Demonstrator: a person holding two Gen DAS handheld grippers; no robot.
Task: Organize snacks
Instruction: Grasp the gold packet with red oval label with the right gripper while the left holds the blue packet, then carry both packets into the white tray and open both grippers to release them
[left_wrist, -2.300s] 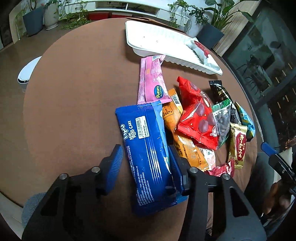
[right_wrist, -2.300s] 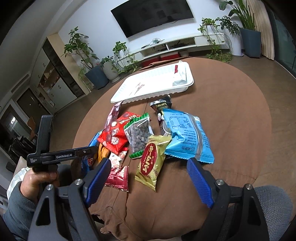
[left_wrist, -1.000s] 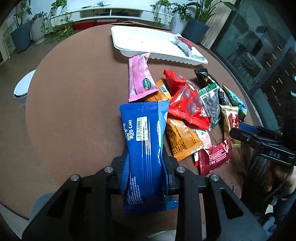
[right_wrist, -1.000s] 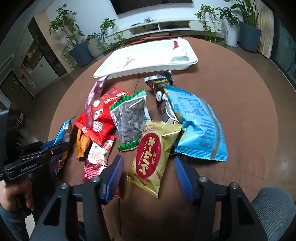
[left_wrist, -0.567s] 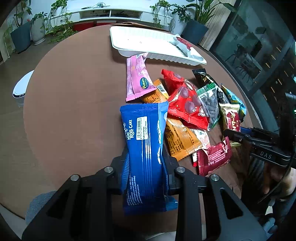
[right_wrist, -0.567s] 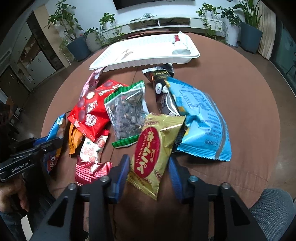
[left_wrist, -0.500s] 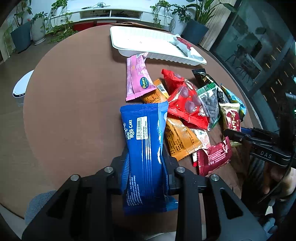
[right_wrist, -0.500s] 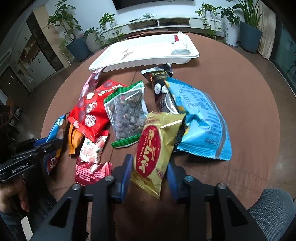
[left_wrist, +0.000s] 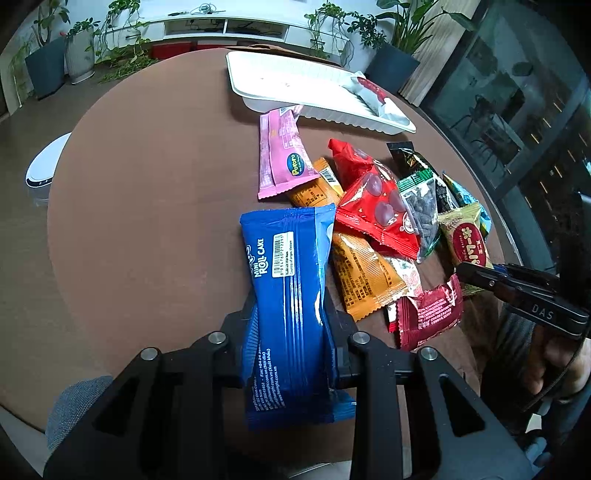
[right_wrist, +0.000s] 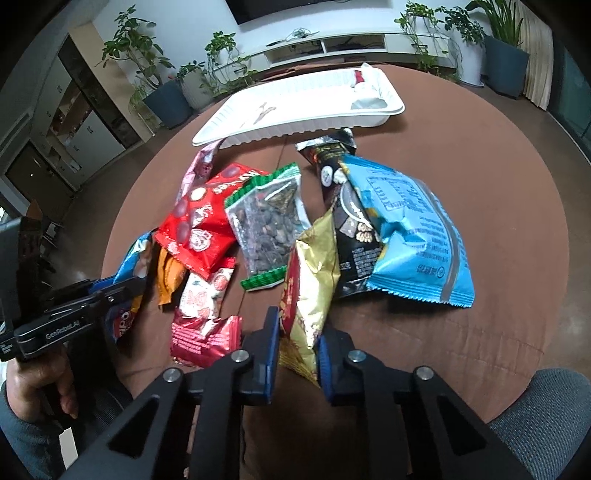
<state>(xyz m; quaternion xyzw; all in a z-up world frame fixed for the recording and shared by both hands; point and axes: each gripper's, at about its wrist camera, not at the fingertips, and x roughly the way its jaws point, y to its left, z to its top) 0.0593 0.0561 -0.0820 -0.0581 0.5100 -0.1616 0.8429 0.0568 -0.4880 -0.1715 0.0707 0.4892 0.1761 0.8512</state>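
My left gripper is shut on a blue Mini Roll Cake pack at the near side of the round brown table. My right gripper is shut on a gold snack pack with a red oval label, which stands tilted on its edge. The same gold pack and the right gripper show at the right of the left wrist view. A white tray at the far side holds a small white and red packet.
Between me and the tray lies a pile of snacks: a pink bar, an orange pack, a red candy bag, a clear bag of dark seeds, a black pack, a light blue bag, a dark red pack.
My right gripper moved in and shut on the gold pack, tipping it up on its edge. My left gripper closed on the blue cake pack and still holds it.
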